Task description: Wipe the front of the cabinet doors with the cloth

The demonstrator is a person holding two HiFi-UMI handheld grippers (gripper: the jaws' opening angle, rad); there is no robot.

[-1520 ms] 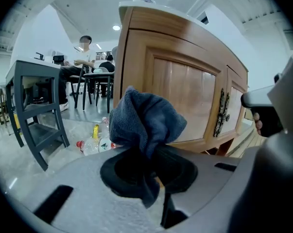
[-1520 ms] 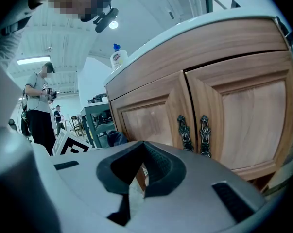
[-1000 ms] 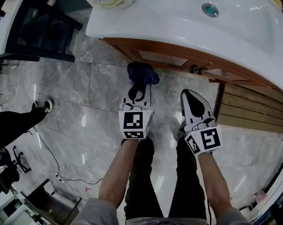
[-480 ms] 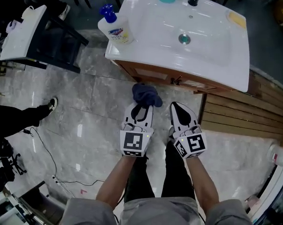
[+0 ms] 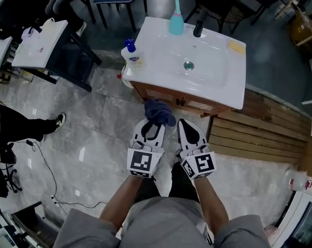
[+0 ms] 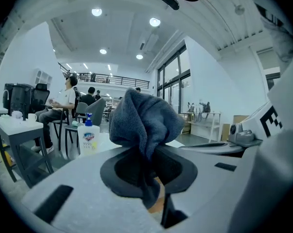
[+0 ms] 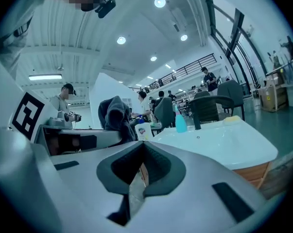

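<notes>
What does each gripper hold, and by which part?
The left gripper pinches the dark blue cloth by its lower bunched end; the right gripper holds nothing, jaws together.

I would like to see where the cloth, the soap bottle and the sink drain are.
cloth (image 5: 159, 112): head view, middle of the bunched fabric.
soap bottle (image 5: 133, 57): head view, its white body.
sink drain (image 5: 189, 65): head view, centre of the metal ring.

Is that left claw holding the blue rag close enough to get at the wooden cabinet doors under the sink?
Probably yes. The left gripper is shut on the cloth, which hangs just in front of the cabinet doors. Nothing shows between them, and the right gripper is alongside, out of the way.
</notes>
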